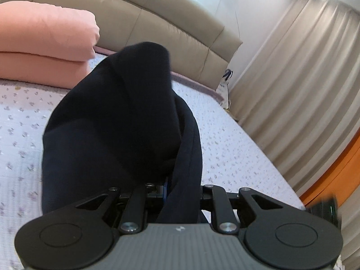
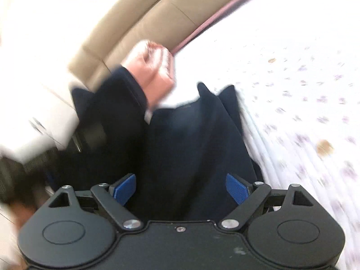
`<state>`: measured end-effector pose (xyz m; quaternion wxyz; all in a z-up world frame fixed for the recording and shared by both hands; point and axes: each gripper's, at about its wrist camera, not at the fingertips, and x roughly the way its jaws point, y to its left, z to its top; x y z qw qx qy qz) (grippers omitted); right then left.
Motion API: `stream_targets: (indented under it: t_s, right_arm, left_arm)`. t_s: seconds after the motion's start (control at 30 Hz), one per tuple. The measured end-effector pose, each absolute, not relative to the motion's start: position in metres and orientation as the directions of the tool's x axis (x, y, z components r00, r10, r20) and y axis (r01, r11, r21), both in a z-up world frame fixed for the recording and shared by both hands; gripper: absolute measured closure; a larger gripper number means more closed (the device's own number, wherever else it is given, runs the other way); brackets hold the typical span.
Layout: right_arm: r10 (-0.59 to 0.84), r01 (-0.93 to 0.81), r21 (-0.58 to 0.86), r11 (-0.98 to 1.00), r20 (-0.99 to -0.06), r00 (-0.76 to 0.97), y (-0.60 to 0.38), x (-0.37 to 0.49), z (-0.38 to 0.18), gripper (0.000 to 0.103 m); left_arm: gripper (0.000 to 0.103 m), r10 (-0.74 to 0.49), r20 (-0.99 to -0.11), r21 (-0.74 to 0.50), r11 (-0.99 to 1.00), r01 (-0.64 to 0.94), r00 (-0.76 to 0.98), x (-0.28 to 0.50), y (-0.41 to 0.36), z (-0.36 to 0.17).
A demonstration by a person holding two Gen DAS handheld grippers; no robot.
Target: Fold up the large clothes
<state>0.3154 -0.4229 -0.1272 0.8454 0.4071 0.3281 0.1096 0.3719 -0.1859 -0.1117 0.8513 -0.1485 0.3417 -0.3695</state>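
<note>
A dark navy garment [image 1: 117,121] hangs bunched from my left gripper [image 1: 173,186], which is shut on its fabric and holds it above the bed; the cloth hides the fingers. In the right wrist view the same navy garment [image 2: 186,148] lies draped between my right gripper's [image 2: 181,189] blue pads [image 2: 237,190], which stand wide apart, so this gripper is open. The right view is blurred by motion. The left gripper's body shows at its left edge [image 2: 13,180].
The bed has a white floral sheet [image 1: 229,148] and a beige padded headboard [image 1: 144,20]. A folded pink quilt [image 1: 42,42] lies at the head of the bed, also in the right wrist view [image 2: 150,74]. Curtains [image 1: 299,72] hang at the right, by an orange wooden edge [image 1: 333,168].
</note>
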Motion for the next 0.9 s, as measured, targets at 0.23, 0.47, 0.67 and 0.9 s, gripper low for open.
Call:
stream_targets:
  t_s: [0.23, 0.47, 0.67, 0.9]
  right_arm:
    - [0.686, -0.066, 0.877, 0.475, -0.323, 0.652, -0.447, 0.402, -0.134, 0.000]
    - [0.721, -0.136, 0.786, 0.603, -0.464, 0.515, -0.425, 0.471, -0.114, 0.000]
    - [0.663, -0.109, 0.742, 0.662, -0.511, 0.547, -0.405, 0.480, -0.126, 0.082]
    - [0.603, -0.135, 0.718, 0.682, -0.448, 0.660, -0.409, 0.459, -0.112, 0.086]
  left_arm:
    - [0.081, -0.692, -0.550, -0.395, 0.709, 0.585, 0.468, 0.358, -0.233, -0.128]
    - [0.075, -0.654, -0.604, -0.284, 0.710, 0.644, 0.455, 0.338, -0.276, -0.141]
    - [0.024, -0.626, -0.621, -0.279, 0.738, 0.614, 0.471, 0.338, -0.261, -0.120]
    - [0.006, -0.627, -0.527, -0.265, 0.762, 0.591, 0.574, 0.308, -0.191, -0.070]
